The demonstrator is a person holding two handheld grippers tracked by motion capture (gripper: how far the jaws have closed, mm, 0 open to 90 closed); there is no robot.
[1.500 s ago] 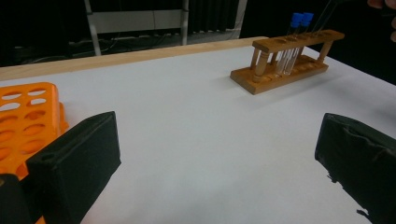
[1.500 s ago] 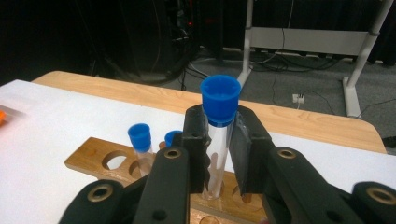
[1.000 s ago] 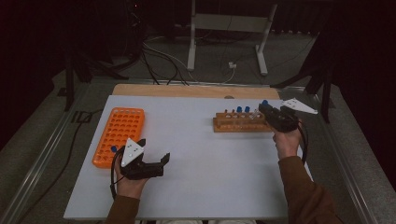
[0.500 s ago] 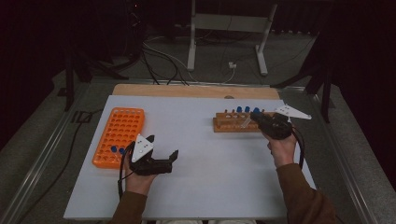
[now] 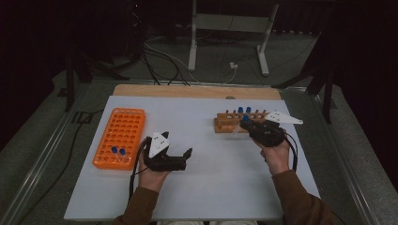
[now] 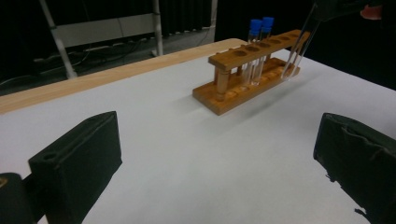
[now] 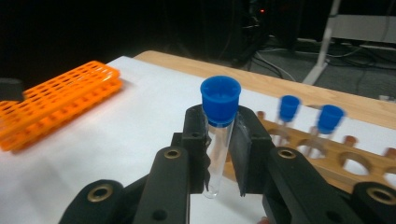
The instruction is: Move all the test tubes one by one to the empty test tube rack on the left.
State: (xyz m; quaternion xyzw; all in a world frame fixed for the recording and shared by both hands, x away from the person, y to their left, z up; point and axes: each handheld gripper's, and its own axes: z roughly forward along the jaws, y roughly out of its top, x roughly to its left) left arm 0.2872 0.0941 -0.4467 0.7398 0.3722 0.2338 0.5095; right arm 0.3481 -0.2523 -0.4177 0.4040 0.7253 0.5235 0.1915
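Note:
My right gripper (image 5: 246, 123) is shut on a clear test tube with a blue cap (image 7: 218, 126), gripped just below the cap. It holds the tube (image 5: 239, 127) tilted, just in front of the wooden rack (image 5: 229, 123). Two more blue-capped tubes (image 5: 244, 110) stand in that rack (image 6: 243, 88). My left gripper (image 5: 178, 144) hovers over the middle-left of the white table, open, with nothing between its jaws (image 6: 215, 158). It faces the wooden rack. The orange rack (image 5: 119, 133) lies at the left with two blue-capped tubes (image 5: 117, 151) at its near end.
The white board (image 5: 216, 178) has a wooden strip (image 5: 197, 91) along its far edge. Behind the table are a metal stand (image 5: 225, 28) and cables on the floor (image 5: 164, 56). A cable trails from each gripper over the wrist.
The left gripper has slid right, away from the orange rack toward the table's middle. The right gripper has moved left and nearer, carrying the tube along the front of the wooden rack.

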